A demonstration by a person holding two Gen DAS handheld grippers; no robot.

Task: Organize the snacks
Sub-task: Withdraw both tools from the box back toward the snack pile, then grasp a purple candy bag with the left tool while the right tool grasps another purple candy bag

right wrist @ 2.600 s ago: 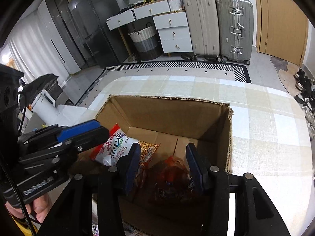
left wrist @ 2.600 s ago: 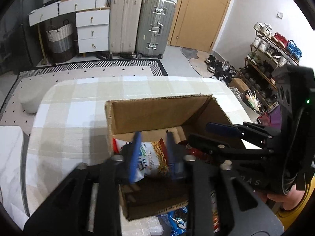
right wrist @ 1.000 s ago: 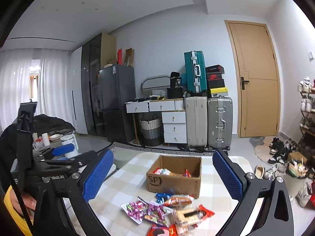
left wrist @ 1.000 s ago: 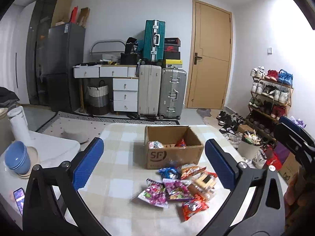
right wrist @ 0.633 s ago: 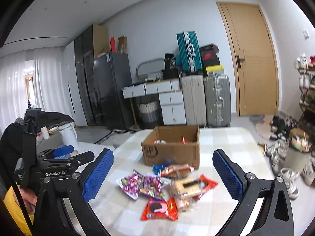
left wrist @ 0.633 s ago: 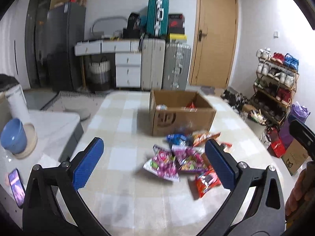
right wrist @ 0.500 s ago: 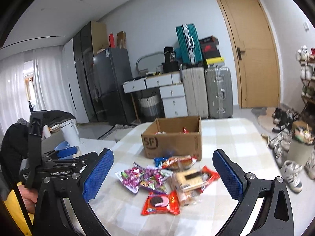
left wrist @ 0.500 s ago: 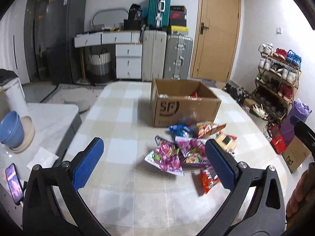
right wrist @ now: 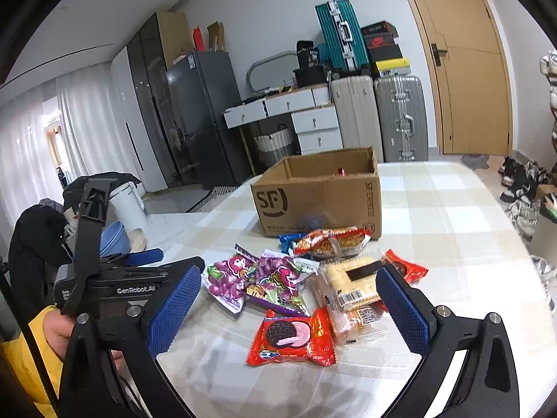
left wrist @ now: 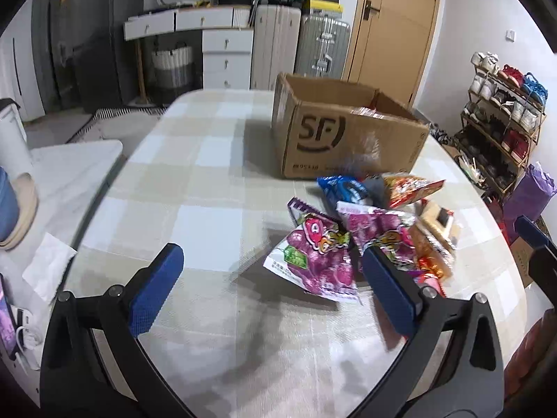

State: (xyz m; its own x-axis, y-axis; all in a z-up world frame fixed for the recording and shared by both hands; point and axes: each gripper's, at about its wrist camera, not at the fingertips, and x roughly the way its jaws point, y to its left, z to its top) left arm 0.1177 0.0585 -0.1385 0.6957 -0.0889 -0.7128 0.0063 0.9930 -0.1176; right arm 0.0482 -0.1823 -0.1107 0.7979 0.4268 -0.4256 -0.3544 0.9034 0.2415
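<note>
Snacks [right wrist: 296,289] are heaped mid-frame on the table [right wrist: 452,244], just before the cardboard box [right wrist: 316,198]. Both left tongs [left wrist: 271,278] and right tongs [right wrist: 289,306] are spread wide, empty. Next, one packet must be straddled and pinched, probably.

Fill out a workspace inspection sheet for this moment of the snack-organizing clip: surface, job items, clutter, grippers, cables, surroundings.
Surface: checked tablecloth, mostly bare away from the snacks.
Job's things: open cardboard box standing upright, something red just visible inside; loose pile in front of it includes purple candy bags, red cookie pack, noodle pack, cracker pack, blue pack.
Clutter: nothing seen on the table besides the snacks.
Grippers: left gripper open, empty, above the table; right gripper open, empty, over the pile.
Cables: white cable and phone at the left view's edge, off the table.
Surroundings: suitcases, door, shoe rack, side counter.
</note>
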